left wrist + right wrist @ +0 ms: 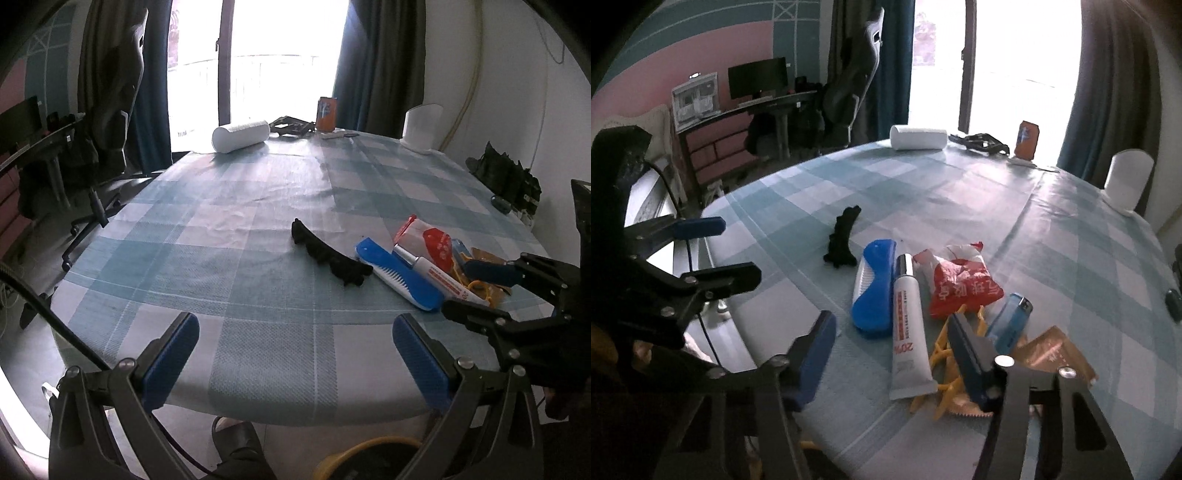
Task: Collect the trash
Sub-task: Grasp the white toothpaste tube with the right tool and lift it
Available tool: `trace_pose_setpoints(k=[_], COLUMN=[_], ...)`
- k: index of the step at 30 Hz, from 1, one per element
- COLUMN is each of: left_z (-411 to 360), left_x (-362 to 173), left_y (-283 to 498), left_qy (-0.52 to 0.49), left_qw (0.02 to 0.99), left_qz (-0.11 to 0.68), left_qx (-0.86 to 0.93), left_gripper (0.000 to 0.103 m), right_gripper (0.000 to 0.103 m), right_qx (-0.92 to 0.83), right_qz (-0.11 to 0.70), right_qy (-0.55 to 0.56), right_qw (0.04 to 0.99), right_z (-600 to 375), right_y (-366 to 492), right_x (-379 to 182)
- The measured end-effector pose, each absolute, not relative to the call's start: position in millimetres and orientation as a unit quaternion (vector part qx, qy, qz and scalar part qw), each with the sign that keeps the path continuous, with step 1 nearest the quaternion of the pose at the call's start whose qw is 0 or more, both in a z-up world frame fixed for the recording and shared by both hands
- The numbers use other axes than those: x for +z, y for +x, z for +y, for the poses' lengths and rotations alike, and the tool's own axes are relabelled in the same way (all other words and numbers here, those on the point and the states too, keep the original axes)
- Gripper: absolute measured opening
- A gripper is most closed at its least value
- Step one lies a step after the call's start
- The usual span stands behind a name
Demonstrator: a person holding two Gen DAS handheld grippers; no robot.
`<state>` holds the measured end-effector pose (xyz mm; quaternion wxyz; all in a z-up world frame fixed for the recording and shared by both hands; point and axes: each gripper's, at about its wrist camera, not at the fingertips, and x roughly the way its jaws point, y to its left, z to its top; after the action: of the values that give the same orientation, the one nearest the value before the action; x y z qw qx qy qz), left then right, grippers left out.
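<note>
the left gripper (295, 354) hangs over the near edge of the tabletop (258, 229) with its blue pads spread wide and only checked cloth between them. the right gripper (890, 354) sits above the clutter near the table's right edge, its jaws about half apart; the white tube (908, 332) and yellow plastic clip (942, 354) lie in the gap below it, and i can't tell whether either pad touches anything.

the trash is bunched there: a red snack wrapper (960, 284), crumpled and open, just beyond the tube; a brown foil wrapper (1052, 354) at the right finger, partly under it. a blue lighter (1010, 321) lies between the two wrappers. a blue comb (873, 284) lies alongside the tube's left, and a black hair clip (842, 240) rests apart, toward the middle.

at the far edge lie a white roll (240, 134) on its side, an orange can (327, 114) upright, and a white holder (421, 127) toward the far right corner. below the near edge, a yellow-rimmed bin (369, 458) stands on the floor.
</note>
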<state>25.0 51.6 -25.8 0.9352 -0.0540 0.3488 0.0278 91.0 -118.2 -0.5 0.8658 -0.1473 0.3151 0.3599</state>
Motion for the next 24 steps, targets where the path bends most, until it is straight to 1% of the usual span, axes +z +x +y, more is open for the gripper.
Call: trace_pose_setpoints(k=[3, 7, 8, 9, 11, 16, 17, 20, 24], left_z=[53.3, 53.9, 54.0, 54.3, 55.2, 56.9, 57.1, 58.1, 59.6], left_x=[-27.3, -28.4, -28.8, -29.1, -29.4, -29.9, -29.9, -31.2, -34.2], left_y=[27.2, 28.4, 28.8, 28.7, 28.6, 31.0, 31.3, 32.7, 35.6], left_qy=[-0.056, -0.059, -0.059, -0.059, -0.061, -0.065, -0.066, -0.064, -0.066], left_qw=[0.934, 0.933, 0.932, 0.932, 0.931, 0.93, 0.93, 0.929, 0.927], left_qz=[0.352, 0.355, 0.356, 0.357, 0.358, 0.361, 0.362, 0.364, 0.368], left_qx=[0.029, 0.028, 0.027, 0.027, 0.027, 0.027, 0.027, 0.03, 0.032], left_gripper=[0.102, 0.102, 0.102, 0.102, 0.102, 0.102, 0.102, 0.102, 0.102], right_gripper=[0.048, 0.045, 0.044, 0.039, 0.037, 0.035, 0.033, 0.017, 0.016], right_qx=[0.358, 0.36, 0.36, 0.361, 0.363, 0.371, 0.372, 0.364, 0.372], right_qz=[0.32, 0.318, 0.319, 0.32, 0.32, 0.313, 0.311, 0.303, 0.306], right_qy=[-0.164, -0.177, -0.18, -0.185, -0.199, -0.215, -0.217, -0.234, -0.231], right_qw=[0.861, 0.859, 0.858, 0.856, 0.852, 0.847, 0.847, 0.849, 0.845], right_z=[-114.9, -113.8, -113.8, -113.2, -112.5, -112.4, -111.8, -110.5, -113.0], right_y=[96.8, 100.4, 101.3, 102.0, 101.0, 98.4, 98.0, 96.6, 96.4], right_x=[-6.1, -7.4, -7.4, -7.9, -9.5, -11.0, -11.3, -11.7, -11.4])
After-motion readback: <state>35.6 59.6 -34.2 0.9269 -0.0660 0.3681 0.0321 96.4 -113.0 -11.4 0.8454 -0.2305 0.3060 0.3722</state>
